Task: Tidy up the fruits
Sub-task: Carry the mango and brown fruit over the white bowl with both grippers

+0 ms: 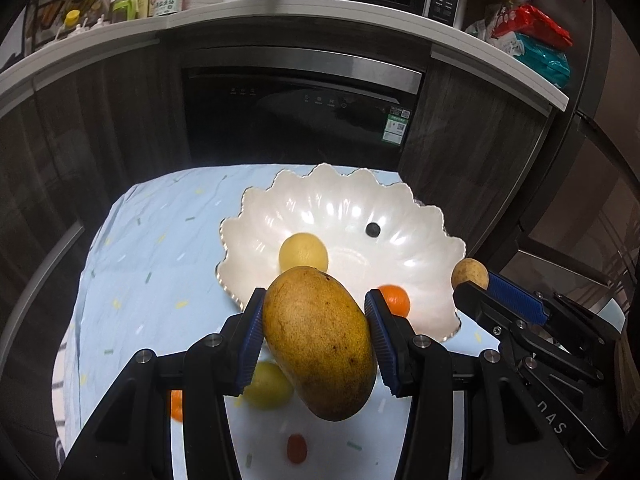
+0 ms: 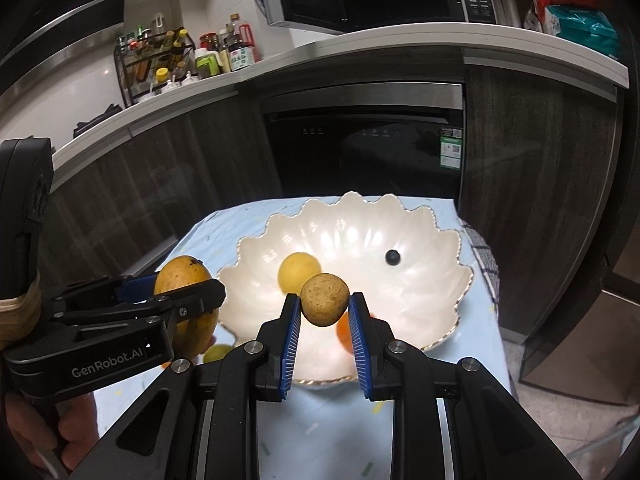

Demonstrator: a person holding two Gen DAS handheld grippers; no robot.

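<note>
jaws of the left gripper (image 1: 316, 336) clamp a mango (image 1: 320, 344); the right gripper (image 2: 325, 312) pinches a small brown fruit (image 2: 324, 299) near its tips. only the left view shows a red fruit (image 1: 297, 448) on the worktop (image 1: 160, 240). bowl (image 2: 400, 236) holds a lemon (image 2: 298, 270), orange (image 1: 396, 300), dark berry (image 2: 392, 256).

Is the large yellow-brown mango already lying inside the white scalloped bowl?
No, the large yellow-brown mango is clamped in the left gripper, in front of the white scalloped bowl.

My left hand-held gripper (image 1: 316, 334): black frame, silver screws, blue ribbed pads (image 1: 249, 344), white "GenRobot.AI" lettering; right hand-held gripper (image 2: 325, 322) matches.
</note>
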